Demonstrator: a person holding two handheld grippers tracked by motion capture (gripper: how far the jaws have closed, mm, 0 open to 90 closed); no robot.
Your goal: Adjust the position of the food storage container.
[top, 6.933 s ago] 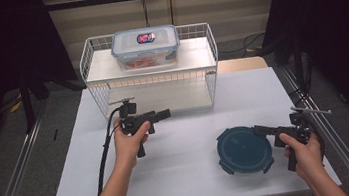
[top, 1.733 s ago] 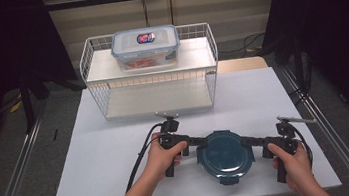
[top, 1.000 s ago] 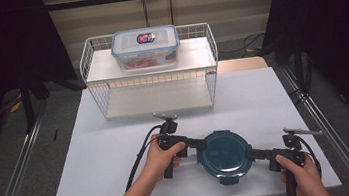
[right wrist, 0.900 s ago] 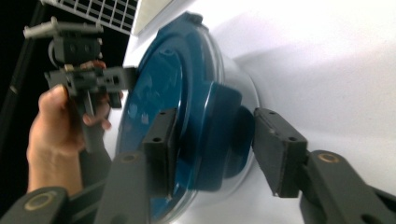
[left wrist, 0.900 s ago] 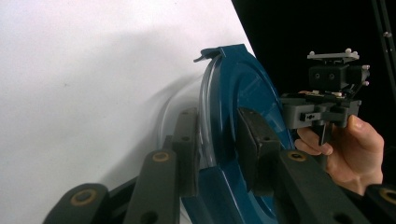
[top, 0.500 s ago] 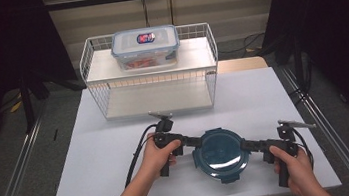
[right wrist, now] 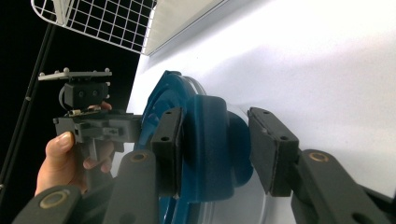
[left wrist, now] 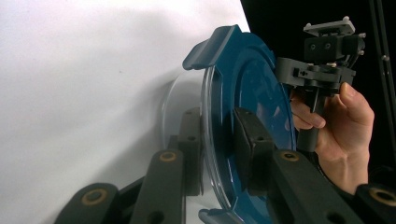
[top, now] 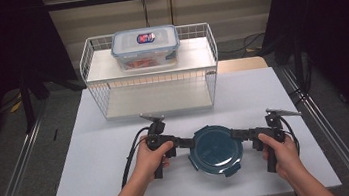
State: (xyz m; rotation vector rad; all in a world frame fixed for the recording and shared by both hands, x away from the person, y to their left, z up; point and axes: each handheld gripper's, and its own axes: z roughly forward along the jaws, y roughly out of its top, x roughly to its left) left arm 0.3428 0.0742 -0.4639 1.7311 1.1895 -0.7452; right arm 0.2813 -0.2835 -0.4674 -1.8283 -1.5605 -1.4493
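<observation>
L gripper was clamped on the near-left rim of the round blue lid; in the left gripper view both pads pressed it, one on the clear underside, one on the blue top. Its jaws had just been closing onto that rim. R gripper straddled the opposite side: one pad lay against a blue latch tab, the other stood off w/ a gap, so not gripping yet. Its jaws had also just been closing, tab between them.

Likely reason for the two-sided approach: the lid is wide and flat, so pinching opposite edges would keep it level for a lift. It lay on the white table near the front edge, between both hands, well apart from the wire rack at the back. A clear latch-lid container sat on the rack's top shelf, its own lid already on.

Hard to make out:
- whether the lid rested fully flat or was tipped up at the L side; the high view couldn't settle it
- R gripper's far pad contact, hidden behind the tab
- contents of the container, just reddish blur
- what vessel the lid belongs to
</observation>
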